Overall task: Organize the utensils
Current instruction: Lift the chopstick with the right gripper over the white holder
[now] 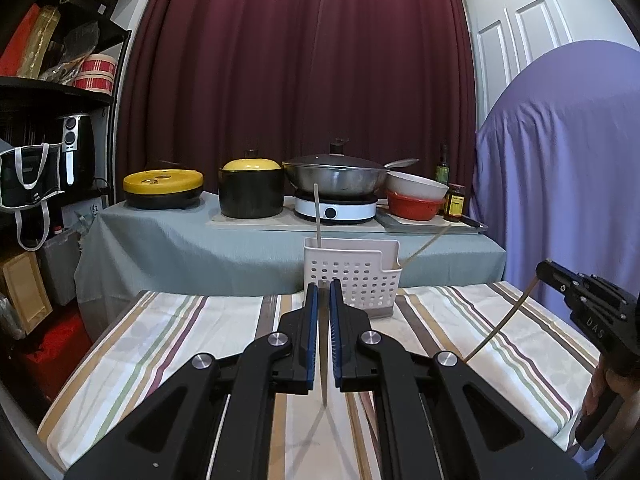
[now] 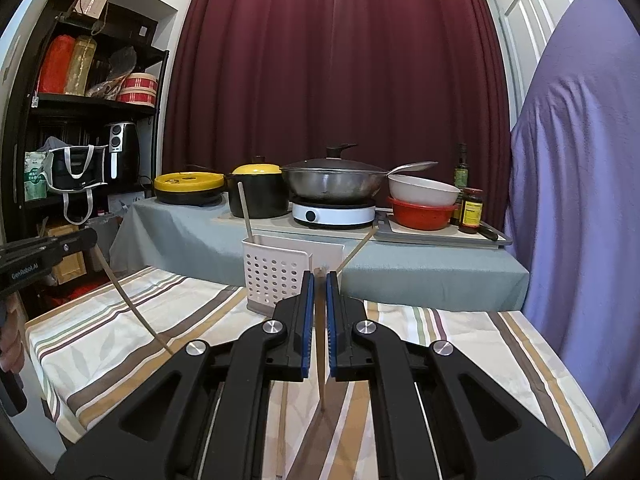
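My left gripper (image 1: 323, 286) is shut on a thin wooden chopstick (image 1: 324, 392) that hangs tip-down above the striped tablecloth (image 1: 180, 340). My right gripper (image 2: 319, 276) is likewise shut on a second chopstick (image 2: 321, 380). Each shows in the other's view: the right gripper (image 1: 543, 270) with its stick (image 1: 500, 328), and the left gripper (image 2: 91, 238) with its stick (image 2: 132, 308). Ahead of both stands a white perforated utensil holder (image 1: 352, 276) (image 2: 276, 276) with two chopsticks in it, one upright (image 1: 317, 216), one leaning right (image 1: 426, 246). Another stick (image 2: 282, 420) seems to lie on the cloth.
Behind the holder, a grey-clothed table (image 1: 180, 240) carries a yellow-lidded pot (image 1: 251, 192), a wok on an induction cooker (image 1: 335, 208), stacked bowls (image 1: 416, 200) and bottles. A dark shelf (image 1: 48, 92) stands at left, a purple-draped shape (image 1: 560, 160) at right.
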Demonstrator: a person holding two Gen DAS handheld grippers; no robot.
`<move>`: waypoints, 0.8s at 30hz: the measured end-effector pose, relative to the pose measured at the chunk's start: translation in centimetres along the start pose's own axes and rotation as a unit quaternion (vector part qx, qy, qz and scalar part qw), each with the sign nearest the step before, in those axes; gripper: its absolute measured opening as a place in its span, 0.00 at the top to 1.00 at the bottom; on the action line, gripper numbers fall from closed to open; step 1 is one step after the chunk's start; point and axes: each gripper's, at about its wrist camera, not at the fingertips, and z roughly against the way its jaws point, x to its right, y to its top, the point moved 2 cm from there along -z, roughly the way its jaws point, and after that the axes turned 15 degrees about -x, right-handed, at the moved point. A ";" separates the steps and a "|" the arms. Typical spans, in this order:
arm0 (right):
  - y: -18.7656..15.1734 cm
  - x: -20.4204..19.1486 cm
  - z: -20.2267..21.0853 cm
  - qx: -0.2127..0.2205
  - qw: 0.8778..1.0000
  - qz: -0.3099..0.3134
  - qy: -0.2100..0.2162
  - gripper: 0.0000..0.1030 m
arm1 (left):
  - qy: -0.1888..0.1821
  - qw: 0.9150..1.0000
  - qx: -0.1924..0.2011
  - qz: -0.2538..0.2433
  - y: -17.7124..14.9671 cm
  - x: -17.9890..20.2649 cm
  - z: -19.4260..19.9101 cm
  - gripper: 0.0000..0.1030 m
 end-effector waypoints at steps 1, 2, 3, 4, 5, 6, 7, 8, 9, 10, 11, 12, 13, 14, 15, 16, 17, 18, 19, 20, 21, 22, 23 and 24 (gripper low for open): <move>0.2 0.1 -0.2 0.001 1.000 0.001 0.000 0.94 | -0.001 1.000 -0.001 0.001 0.2 -0.1 -0.1 0.94; 0.5 0.1 -0.3 0.002 1.000 0.001 -0.001 0.94 | -0.002 1.000 -0.003 0.003 0.5 -0.1 -0.2 0.94; 0.7 0.3 -0.4 0.003 1.000 0.000 0.000 0.94 | -0.004 1.000 -0.003 0.005 0.7 -0.2 -0.2 0.94; 0.9 0.4 -0.5 0.005 1.000 -0.001 0.000 0.94 | -0.007 1.000 -0.004 0.008 1.1 -0.4 -0.3 0.94; 1.1 0.4 -0.6 0.006 1.000 -0.003 0.001 0.94 | -0.008 1.000 -0.005 0.008 1.3 -0.4 -0.3 0.94; 1.3 0.5 -0.7 0.006 1.000 -0.004 0.002 0.94 | -0.009 1.000 -0.006 0.008 1.7 -0.5 -0.4 0.94; 1.6 0.7 -0.9 0.008 1.000 -0.006 0.005 0.94 | -0.010 1.000 -0.005 0.009 2.0 -0.5 -0.4 0.94; 2.0 0.9 -1.1 0.009 1.000 -0.008 0.007 0.94 | -0.011 1.000 -0.003 0.010 2.3 -0.6 -0.4 0.94; 2.4 1.0 -1.3 0.010 1.000 -0.009 0.008 0.94 | -0.013 1.000 0.000 0.010 2.7 -0.6 -0.4 0.94; 2.7 1.2 -1.4 0.011 1.000 -0.011 0.011 0.94 | -0.016 1.000 0.002 0.010 3.1 -0.6 -0.5 0.94; 3.2 1.3 -1.6 0.014 1.000 -0.013 0.013 0.94 | -0.019 1.000 0.006 0.009 3.5 -0.6 -0.5 0.94; 3.7 1.4 -1.7 0.016 1.000 -0.015 0.016 0.94 | -0.020 1.000 0.008 0.009 3.9 -0.5 -0.6 0.94; 4.1 1.5 -1.8 0.019 1.000 -0.016 0.018 0.94 | -0.021 1.000 0.011 0.007 4.4 -0.5 -0.7 0.94; 4.9 1.6 -2.0 0.026 0.999 -0.016 0.019 0.94 | -0.023 1.000 0.016 0.005 5.1 -0.4 -0.9 0.94; 5.5 1.7 -2.1 0.031 0.999 -0.014 0.018 0.94 | -0.024 1.000 0.020 0.005 5.6 -0.4 -1.0 0.94; 6.1 1.8 -2.2 0.037 0.999 -0.011 0.018 0.94 | -0.024 0.999 0.024 0.003 6.2 -0.4 -1.1 0.94; 6.9 1.8 -2.4 0.044 0.999 -0.007 0.017 0.94 | -0.024 0.999 0.029 0.001 6.9 -0.3 -1.3 0.94; 7.6 1.9 -2.6 0.050 0.999 -0.005 0.017 0.94 | -0.024 0.999 0.035 -0.001 7.6 -0.2 -1.5 0.94; 8.2 1.9 -2.9 0.056 0.998 -0.003 0.018 0.94 | -0.024 0.999 0.041 -0.002 8.4 -0.2 -1.7 0.94; 9.0 2.0 -3.2 0.063 0.998 -0.002 0.020 0.94 | -0.025 0.999 0.047 -0.004 9.1 -0.2 -1.9 0.94; 9.8 2.0 -3.5 0.070 0.997 0.000 0.022 0.94 | -0.026 0.998 0.056 -0.006 10.0 -0.1 -2.2 0.94; 10.4 2.1 -3.9 0.075 0.997 0.002 0.022 0.94 | -0.027 0.998 0.063 -0.006 10.8 -0.1 -2.4 0.94; 11.1 2.2 -4.2 0.078 0.997 0.003 0.024 0.94 | -0.031 0.997 0.072 -0.005 11.8 -0.1 -2.8 0.94; 11.7 2.2 -4.6 0.082 0.996 0.005 0.024 0.94 | -0.033 0.996 0.077 -0.006 12.5 -0.1 -3.0 0.94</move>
